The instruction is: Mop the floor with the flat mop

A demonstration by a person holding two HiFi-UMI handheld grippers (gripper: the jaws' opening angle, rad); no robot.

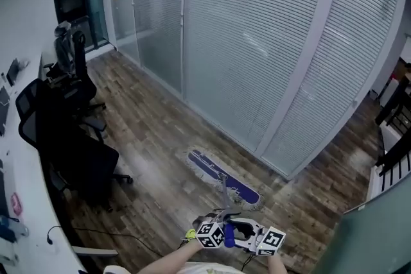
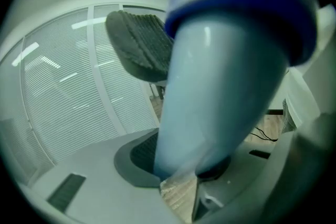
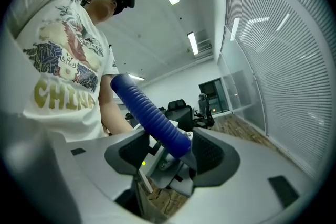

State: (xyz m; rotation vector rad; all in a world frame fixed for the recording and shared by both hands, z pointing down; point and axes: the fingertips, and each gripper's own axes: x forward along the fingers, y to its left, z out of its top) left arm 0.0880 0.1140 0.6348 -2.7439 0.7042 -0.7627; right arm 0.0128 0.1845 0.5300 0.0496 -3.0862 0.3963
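The flat mop's blue head (image 1: 222, 177) with its white fringe lies on the wood floor near the foot of the glass partition. Its pole (image 1: 225, 201) runs back to both grippers at the bottom of the head view. My left gripper (image 1: 217, 220) is shut on the pale blue pole (image 2: 220, 76), which fills the left gripper view between the jaws (image 2: 181, 165). My right gripper (image 1: 239, 231) holds the ribbed dark blue handle grip (image 3: 152, 115), whose end sits between its two dark pads (image 3: 210, 152). The right gripper (image 3: 170, 152) points about level.
Black office chairs (image 1: 74, 154) and a white desk (image 1: 22, 202) line the left side. A glass wall with blinds (image 1: 257, 42) runs along the back. A cable (image 1: 109, 234) trails on the floor at lower left. A black rack (image 1: 397, 131) stands at right.
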